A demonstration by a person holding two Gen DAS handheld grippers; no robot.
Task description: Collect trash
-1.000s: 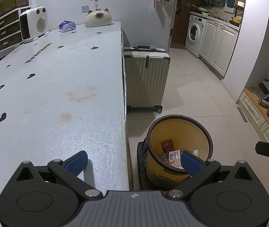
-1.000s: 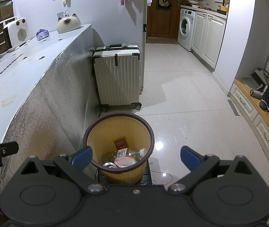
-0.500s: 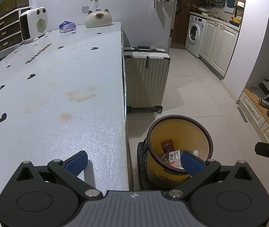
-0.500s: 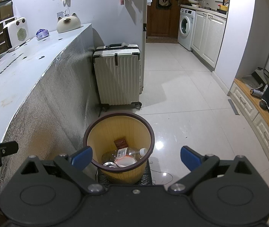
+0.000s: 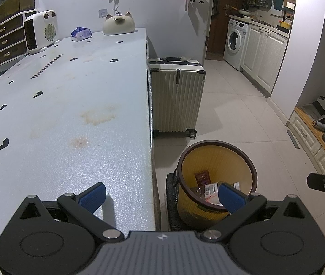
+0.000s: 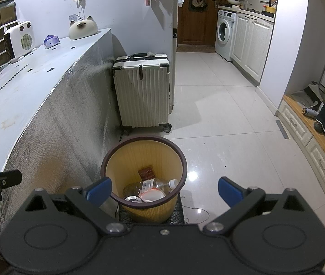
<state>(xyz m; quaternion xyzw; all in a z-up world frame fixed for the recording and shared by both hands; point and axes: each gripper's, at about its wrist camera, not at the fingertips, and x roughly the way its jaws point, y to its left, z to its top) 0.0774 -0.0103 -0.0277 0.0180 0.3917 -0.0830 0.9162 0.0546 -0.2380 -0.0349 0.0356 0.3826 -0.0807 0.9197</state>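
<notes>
A yellow trash bin (image 5: pixel 217 160) with a dark rim stands on the floor beside the table; it also shows in the right wrist view (image 6: pixel 144 158). Inside lie a clear plastic bottle (image 6: pixel 160 184), a can (image 6: pixel 132 199), a white and red wrapper (image 6: pixel 151 193) and a small brown packet (image 6: pixel 146 172). My left gripper (image 5: pixel 162 197) is open and empty, over the table's right edge. My right gripper (image 6: pixel 164 190) is open and empty, above the bin's near side.
The long pale table (image 5: pixel 59 114) has a foil-covered side (image 6: pixel 71 119). A white suitcase (image 6: pixel 143 91) stands behind the bin. A heater (image 5: pixel 41 31), a cat-shaped object (image 5: pixel 119 24) and a tissue pack (image 5: pixel 81 33) sit at the table's far end. Kitchen cabinets (image 6: pixel 251 36) line the right.
</notes>
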